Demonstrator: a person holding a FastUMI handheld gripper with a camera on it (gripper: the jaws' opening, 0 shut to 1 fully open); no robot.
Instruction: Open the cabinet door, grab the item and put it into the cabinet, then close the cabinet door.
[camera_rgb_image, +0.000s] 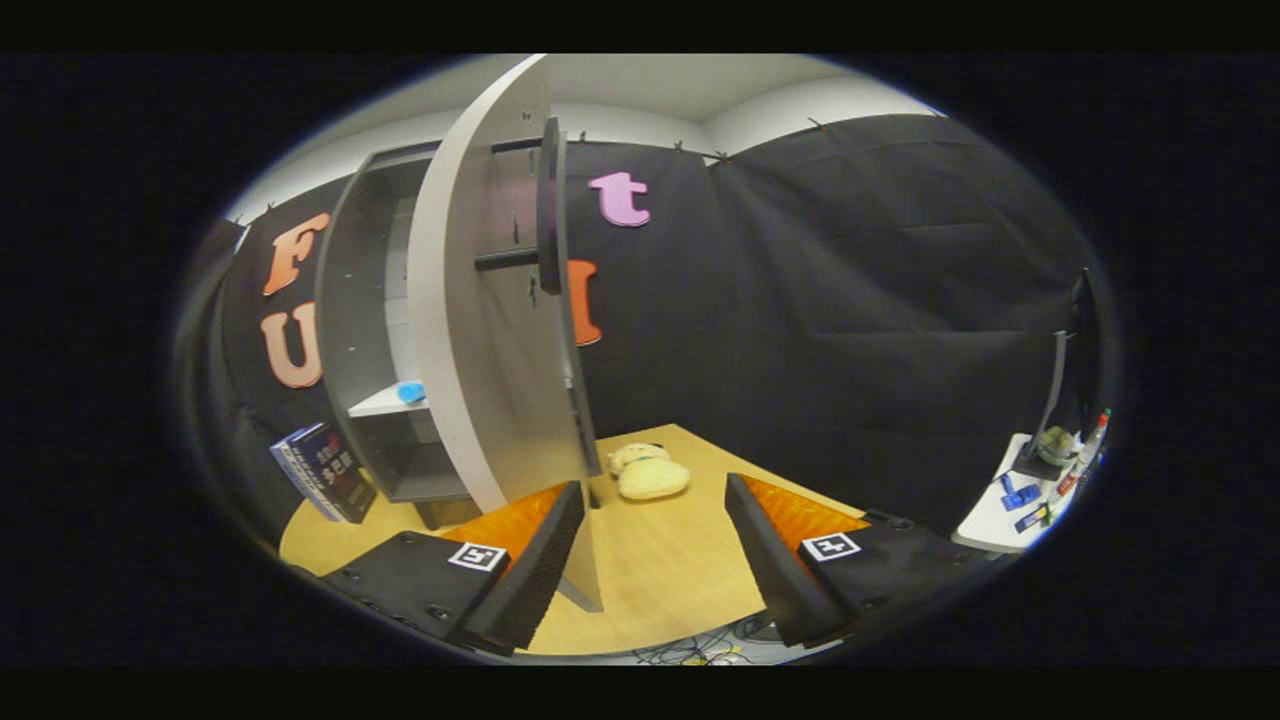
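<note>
A booth hung with black cloth holds a light wooden table (660, 570), and at its far left stands a grey cabinet (365, 330) with its door (480, 330) swung wide open toward the camera, the dark bar handle (548, 205) on the door's outer face. Inside, a small blue object (411, 392) sits on a white shelf (385, 402). The gripper (655, 535) is released, its fingers spread wide and holding nothing; the lower edge of the door stands just beside the left finger, and whether they touch cannot be told. The item, a cream plush toy (648, 472), lies on the table beyond the fingers, slightly left of the midline between them and right of the door's edge. Its long axis runs roughly left to right, across the line of approach. Opening looks done, so the grab likely comes next: a straight advance with a slight leftward shift, keeping the left finger clear of the door. A book (325, 472) leans left of the cabinet.
</note>
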